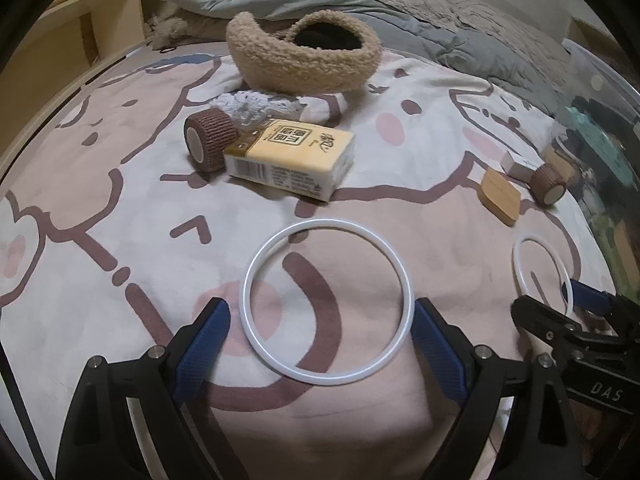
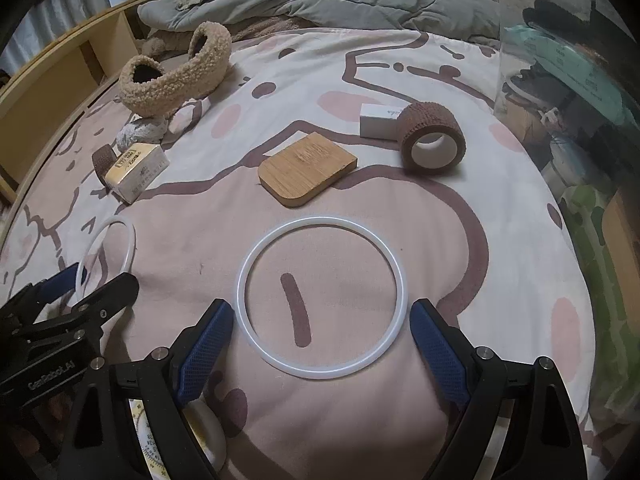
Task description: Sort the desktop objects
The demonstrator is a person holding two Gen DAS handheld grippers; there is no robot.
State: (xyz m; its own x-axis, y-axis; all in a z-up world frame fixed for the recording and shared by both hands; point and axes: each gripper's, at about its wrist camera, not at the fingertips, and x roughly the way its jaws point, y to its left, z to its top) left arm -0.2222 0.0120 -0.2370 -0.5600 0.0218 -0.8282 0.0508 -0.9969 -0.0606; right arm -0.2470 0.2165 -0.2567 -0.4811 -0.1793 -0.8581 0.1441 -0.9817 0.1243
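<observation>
1. Rings, white, two. One ring (image 1: 326,300) lies flat on the printed bed cover (image 1: 120,216) between the fingers of the left gripper (image 1: 322,334); the other ring (image 2: 320,298) lies flat between the fingers of the right gripper (image 2: 322,334). Each appears thin, light and probably flexible, likely silicone or rubber, so it may deform if squeezed across its width. Better hold, in my judgement: pinch one section of the rim, since the soft cover gives beneath it.
2. Left gripper: fingers spread wide, blue pads (image 1: 208,336) just outside the ring's rim on either side, not visibly pressing on it. Nothing held. It points steeply down at the bed.
3. Right gripper: same attitude, fingers wide apart, pads (image 2: 210,336) flanking its ring without clamping. Nothing held. Both grippers sit side by side, each visible at the edge of the other's view.
4. Other items on the bed, unsorted: tissue pack (image 1: 290,158), two brown tape rolls (image 1: 210,138) (image 2: 434,140), wooden block (image 2: 308,168), small white box (image 2: 378,120), fuzzy tan basket (image 1: 304,56), knitted pale item (image 1: 248,110).
5. Surroundings: grey duvet (image 1: 360,4) behind; clear storage bin (image 2: 568,92) at the right.
</observation>
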